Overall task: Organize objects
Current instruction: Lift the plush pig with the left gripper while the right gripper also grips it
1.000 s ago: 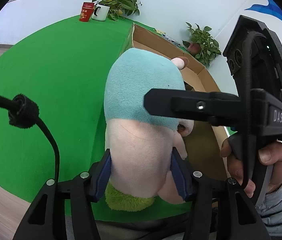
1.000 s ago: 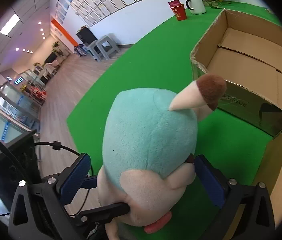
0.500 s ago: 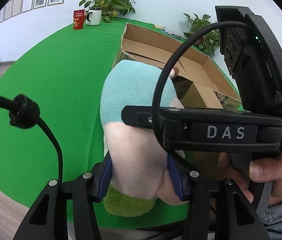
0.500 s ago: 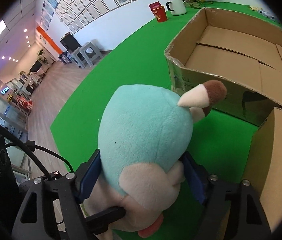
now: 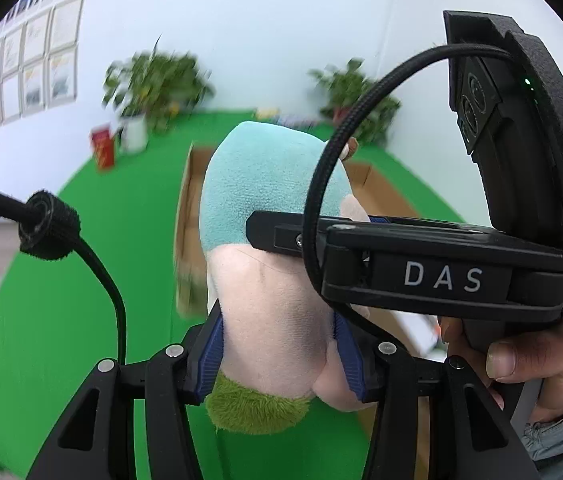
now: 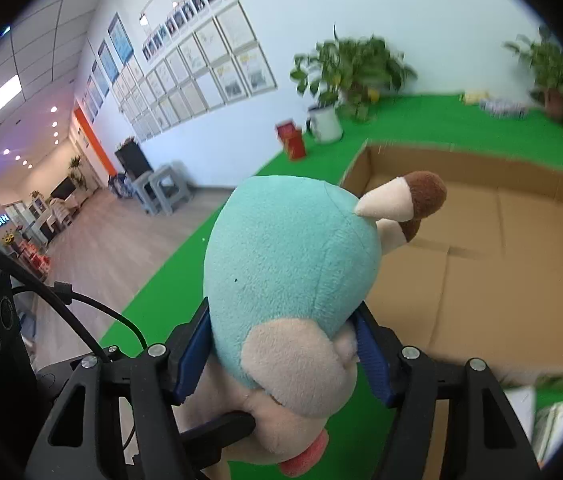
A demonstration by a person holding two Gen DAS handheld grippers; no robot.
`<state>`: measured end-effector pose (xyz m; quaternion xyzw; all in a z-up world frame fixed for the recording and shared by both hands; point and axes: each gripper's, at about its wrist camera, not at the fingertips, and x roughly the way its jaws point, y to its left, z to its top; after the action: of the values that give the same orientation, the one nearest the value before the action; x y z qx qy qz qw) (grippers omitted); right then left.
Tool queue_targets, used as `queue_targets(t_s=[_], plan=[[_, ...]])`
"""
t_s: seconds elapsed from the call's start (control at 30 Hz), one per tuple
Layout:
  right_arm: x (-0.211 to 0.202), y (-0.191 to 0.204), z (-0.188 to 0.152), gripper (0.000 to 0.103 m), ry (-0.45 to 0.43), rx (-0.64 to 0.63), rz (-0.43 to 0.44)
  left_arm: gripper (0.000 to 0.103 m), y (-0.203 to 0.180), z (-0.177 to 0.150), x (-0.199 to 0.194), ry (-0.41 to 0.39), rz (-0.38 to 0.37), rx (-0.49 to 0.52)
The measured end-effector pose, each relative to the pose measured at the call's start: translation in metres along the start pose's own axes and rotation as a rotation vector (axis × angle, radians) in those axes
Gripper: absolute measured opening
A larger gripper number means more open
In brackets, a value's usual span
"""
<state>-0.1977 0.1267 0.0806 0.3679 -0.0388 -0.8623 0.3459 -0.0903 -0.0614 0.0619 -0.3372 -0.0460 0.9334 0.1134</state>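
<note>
In the left wrist view, we grip the plush toy (image 5: 277, 264) low on its pale body, the left gripper (image 5: 279, 344) clamped on it with both blue pads pressed into the fabric. The right gripper (image 5: 437, 276) crosses in front, its finger against the toy's side, with the person's hand (image 5: 521, 364) on its handle. Beyond the toy lies the open cardboard box (image 5: 189, 216) on the green table cover (image 5: 61, 300). A red cup (image 5: 102, 151) and potted plants (image 5: 153, 84) stand at the far edge, well apart.

In the right wrist view, our right gripper (image 6: 285, 352) squeezes the toy (image 6: 289, 256) around its teal head, so both tools hold it aloft, just short of the box (image 6: 481, 248), whose floor looks bare. We judge the step to be carrying the toy to the box. Next we need to bring it over the near wall, lower it and loosen both grips together. The box's near rim and the trailing black cable (image 6: 93, 312) are what we must mind.
</note>
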Motion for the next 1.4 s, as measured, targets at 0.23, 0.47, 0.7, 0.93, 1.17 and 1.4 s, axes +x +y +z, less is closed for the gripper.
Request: queue_targets(t_s=[0.23, 0.47, 0.7, 0.93, 1.17, 1.4], plan=[[-0.027, -0.012, 0.072, 0.065, -0.158, -0.038, -0.065, 0.048, -0.031, 0.096, 0.000, -0.117, -0.047, 0.084], [-0.020, -0.030, 0.099, 0.065, -0.156, -0.067, -0.099, 0.048, -0.028, 0.145, 0.036, -0.100, -0.074, 0.061], [0.016, -0.043, 0.088, 0.065, -0.074, -0.035, -0.073, 0.048, -0.001, 0.152, 0.086, -0.023, -0.072, 0.010], [0.068, -0.055, 0.075, 0.065, 0.029, -0.015, -0.005, 0.048, 0.043, 0.117, 0.132, 0.085, -0.031, -0.062], [0.128, -0.085, 0.048, 0.065, 0.203, 0.072, 0.068, 0.048, 0.064, 0.051, 0.170, 0.231, -0.003, -0.150], [0.149, -0.104, 0.044, 0.064, 0.270, 0.109, 0.120, 0.049, 0.069, 0.054, 0.182, 0.255, 0.042, -0.118]])
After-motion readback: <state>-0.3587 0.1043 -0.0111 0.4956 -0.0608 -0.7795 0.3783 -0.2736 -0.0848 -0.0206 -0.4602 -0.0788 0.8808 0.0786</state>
